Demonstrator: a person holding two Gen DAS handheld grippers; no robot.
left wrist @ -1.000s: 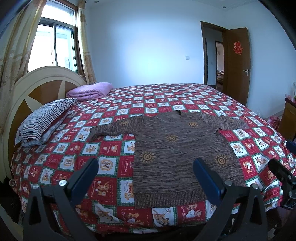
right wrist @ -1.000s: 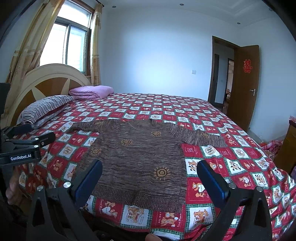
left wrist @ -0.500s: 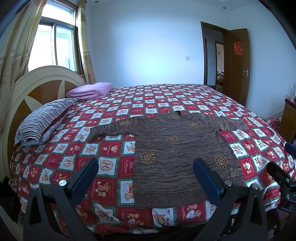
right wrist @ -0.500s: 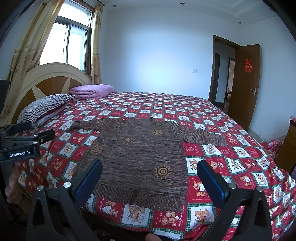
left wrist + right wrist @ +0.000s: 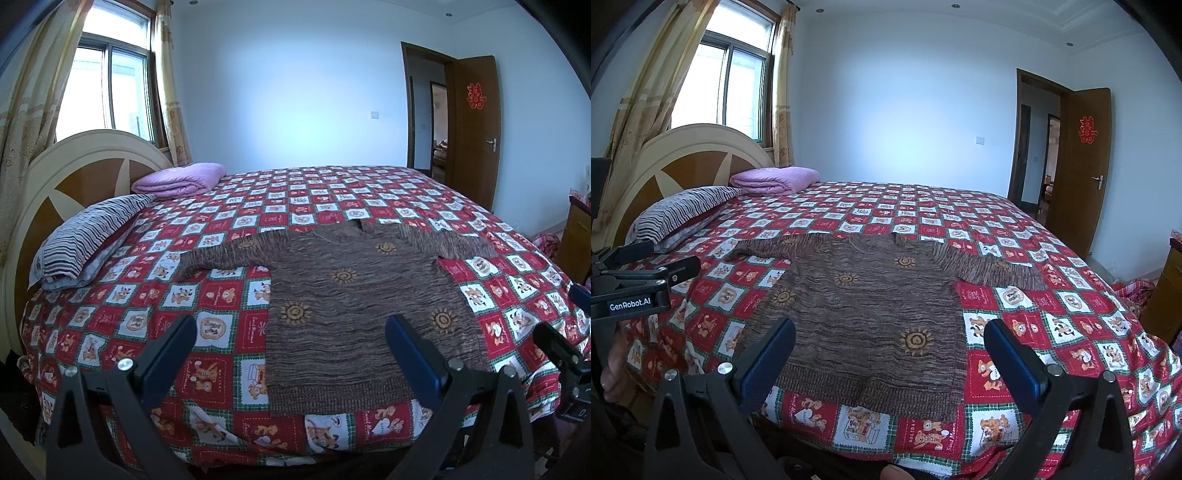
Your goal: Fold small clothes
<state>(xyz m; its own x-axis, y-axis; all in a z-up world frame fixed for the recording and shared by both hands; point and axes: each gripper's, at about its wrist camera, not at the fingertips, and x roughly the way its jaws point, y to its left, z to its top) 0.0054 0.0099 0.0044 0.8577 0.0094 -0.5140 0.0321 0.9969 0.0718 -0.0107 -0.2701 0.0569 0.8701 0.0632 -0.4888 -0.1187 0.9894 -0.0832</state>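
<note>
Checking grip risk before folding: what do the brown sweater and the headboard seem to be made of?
Brown sweater: likely knitted yarn, matte, with a ribbed hem and fuzzy streaked texture. Headboard: apparently painted wood, a smooth cream frame around brown panels; whether solid wood or veneer is unclear.

Daylight from the window point(image 5: 110, 85) overexposes it; fisheye edges bend, corners dark.

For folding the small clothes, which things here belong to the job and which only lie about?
Belong to the job:
- brown knitted sweater, spread flat on the bed
- left gripper, open
- right gripper, open

Only lying about:
- striped pillow
- folded purple blanket
- checked bedspread
- headboard
</note>
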